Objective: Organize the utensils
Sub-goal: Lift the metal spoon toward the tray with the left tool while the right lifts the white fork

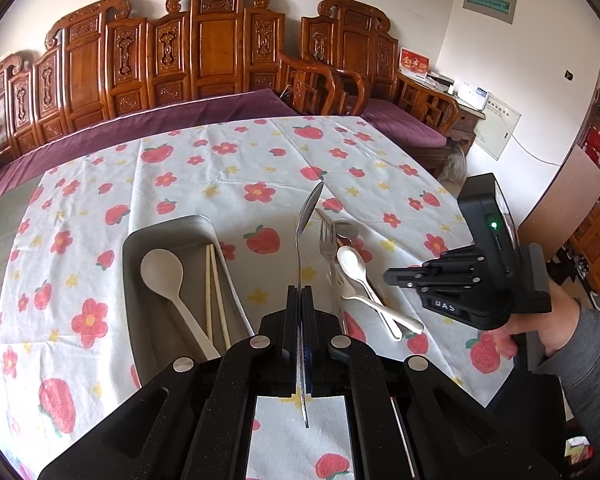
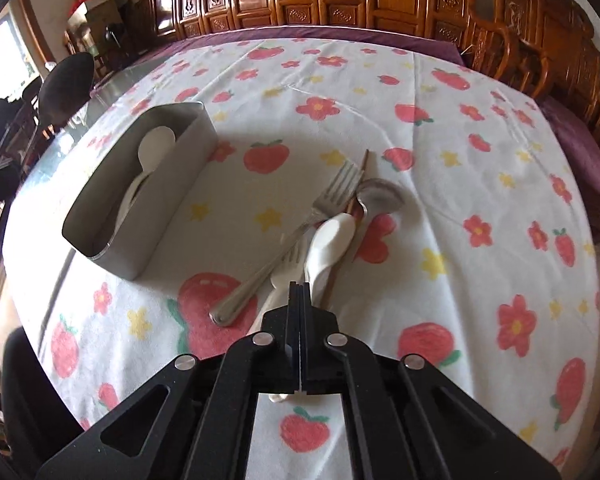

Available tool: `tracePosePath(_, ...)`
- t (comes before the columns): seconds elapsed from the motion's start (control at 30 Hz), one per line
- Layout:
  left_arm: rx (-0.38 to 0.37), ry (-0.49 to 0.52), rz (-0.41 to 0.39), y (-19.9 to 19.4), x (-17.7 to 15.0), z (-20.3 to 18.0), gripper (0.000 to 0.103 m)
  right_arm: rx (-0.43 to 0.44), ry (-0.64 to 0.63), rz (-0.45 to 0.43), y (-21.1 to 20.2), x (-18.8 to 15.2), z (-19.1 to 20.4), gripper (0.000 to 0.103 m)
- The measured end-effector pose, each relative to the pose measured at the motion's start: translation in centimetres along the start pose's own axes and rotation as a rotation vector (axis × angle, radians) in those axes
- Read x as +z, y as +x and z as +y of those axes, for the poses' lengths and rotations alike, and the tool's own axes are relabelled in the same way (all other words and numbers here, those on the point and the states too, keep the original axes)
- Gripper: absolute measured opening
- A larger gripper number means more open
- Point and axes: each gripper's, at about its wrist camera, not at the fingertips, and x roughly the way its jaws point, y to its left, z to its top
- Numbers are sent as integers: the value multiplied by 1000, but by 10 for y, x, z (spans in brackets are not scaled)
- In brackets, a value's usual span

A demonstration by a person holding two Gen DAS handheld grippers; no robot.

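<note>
In the left wrist view, the left claw (image 1: 300, 300) fills the bottom centre, clamped on the handle of a metal spoon (image 1: 310, 210) whose bowl rises edge-on toward mid-frame, probably carried off the worktop (image 1: 228, 160) so it can go into the grey metal tray (image 1: 168, 226) at lower left. That tray already holds a white ladle-like spoon (image 1: 162, 270) and a pair of chopsticks (image 1: 216, 304), lying lengthwise so they fit.

Right of centre lies the unsorted heap: a metal fork (image 1: 326, 238), a white spoon (image 1: 352, 266) and more handles crossing one another.

At the right edge, a hand (image 1: 540, 340) holds the right claw (image 1: 390, 278) above that heap. In its own view its fingers (image 2: 296, 300) are pressed together with nothing visible between them.
</note>
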Motion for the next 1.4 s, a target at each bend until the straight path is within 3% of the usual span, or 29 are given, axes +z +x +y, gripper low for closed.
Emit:
tracePosePath(0.2, 4, -2, -10, -7, -2, 0, 1, 72, 33, -47, -5, -6, 2, 1)
tracePosePath(0.3, 5, -2, -12, -10, -3, 0, 1, 81, 42, -52, -1, -4, 7, 27)
tracePosePath(0.33, 6, -1, -12, -10, -3, 0, 1, 91, 48, -49, 0, -3, 9, 29)
tracePosePath(0.6, 7, -10, -20, -18, -7, 5, 1, 37, 5, 64, 28, -6, 27, 29)
tracePosePath(0.63, 7, -10, -19, -18, -7, 5, 1, 30, 7, 74, 31, -8, 27, 21)
tracePosePath(0.77, 6, -9, -19, -18, -8, 5, 1, -5, -2, 98, 32, -13, 23, 12)
tracePosePath(1.13, 6, -14, -34, -25, -8, 3, 1, -64, -43, 48, -21, -8, 4, 12)
tracePosePath(1.4, 31, -20, -25, -20, -7, 17, 1, -34, -31, -18, -48, -8, -4, 12)
